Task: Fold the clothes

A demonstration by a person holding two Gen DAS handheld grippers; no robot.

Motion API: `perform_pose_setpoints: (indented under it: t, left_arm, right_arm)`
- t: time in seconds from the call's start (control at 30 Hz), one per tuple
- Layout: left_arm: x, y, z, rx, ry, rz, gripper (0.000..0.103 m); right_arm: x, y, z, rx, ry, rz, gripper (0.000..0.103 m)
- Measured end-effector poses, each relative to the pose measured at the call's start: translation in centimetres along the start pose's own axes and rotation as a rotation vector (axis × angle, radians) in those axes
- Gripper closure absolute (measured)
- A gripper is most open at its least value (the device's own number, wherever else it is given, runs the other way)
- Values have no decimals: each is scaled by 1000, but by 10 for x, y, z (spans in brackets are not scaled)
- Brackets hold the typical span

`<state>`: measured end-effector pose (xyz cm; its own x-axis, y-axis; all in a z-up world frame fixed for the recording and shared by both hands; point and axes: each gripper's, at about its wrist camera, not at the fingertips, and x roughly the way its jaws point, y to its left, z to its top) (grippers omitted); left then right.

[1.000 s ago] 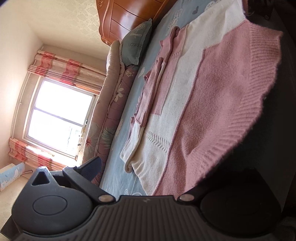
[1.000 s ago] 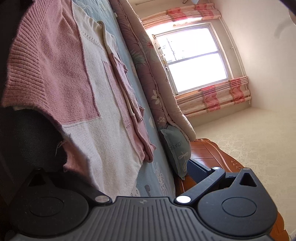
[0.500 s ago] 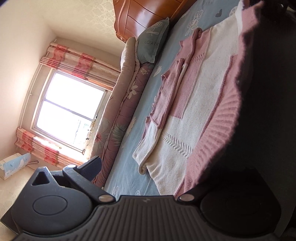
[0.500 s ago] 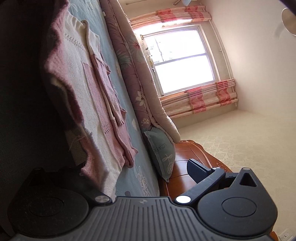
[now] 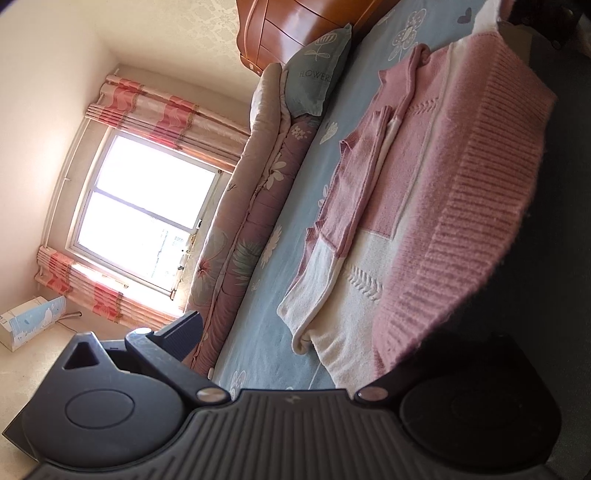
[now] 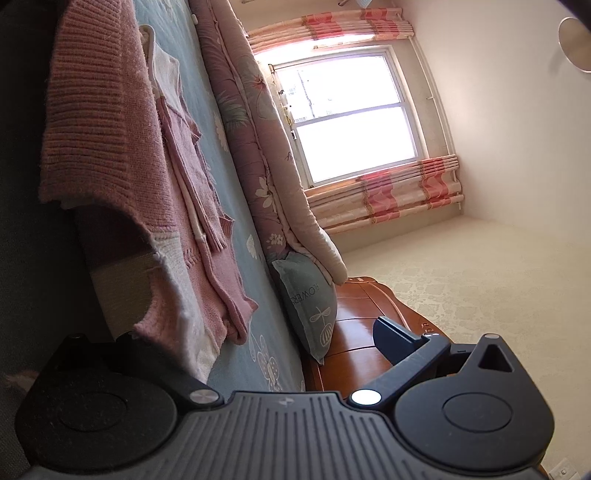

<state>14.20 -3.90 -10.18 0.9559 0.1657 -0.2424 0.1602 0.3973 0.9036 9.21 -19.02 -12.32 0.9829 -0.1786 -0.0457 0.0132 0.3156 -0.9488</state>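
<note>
A pink and cream knitted sweater (image 5: 417, 206) lies on the blue flowered bed sheet (image 5: 280, 258), sleeves folded in along its far side. Its ribbed pink hem (image 5: 491, 206) is raised and turned over the body, with dark shadow beneath it. My left gripper (image 5: 295, 339) is open: one finger (image 5: 181, 332) stands clear over the bed's edge, the other is hidden under the hem. In the right wrist view the same hem (image 6: 96, 122) hangs over the sweater (image 6: 199, 229). My right gripper (image 6: 258, 332) is open too, outer finger (image 6: 395, 339) free, inner finger hidden under the cloth.
A rolled floral quilt (image 5: 251, 206) runs along the far side of the bed. A blue pillow (image 5: 317, 77) leans on the wooden headboard (image 5: 295, 26). Behind them are a bright window (image 6: 351, 110) with pink curtains and a box (image 5: 33, 321) on the floor.
The ribbed hem has been carried up and over the sweater's body: it was edge-on half a second ago and now faces flat again. Both grippers shifted with it towards the quilt.
</note>
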Motion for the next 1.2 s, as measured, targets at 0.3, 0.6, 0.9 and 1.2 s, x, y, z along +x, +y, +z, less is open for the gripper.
perform_pose_setpoints:
  t: [0.3,0.6,0.9,1.2]
  left_arm:
    - [19,8,8,48,-10,-11,0]
    - [66,23,23,49,12,35,0]
    - [131,34,35,48,30,66,0]
    - [184,42,47,56,34,60,0]
  right_arm:
    - [15,-6,5,-21,-18,-3,0]
    - [60,-12,19,-27,-24,-41,0]
    - [127,-14,35,-29,-25,-54,0]
    - [185,-14,43,-31,-20,-40,0]
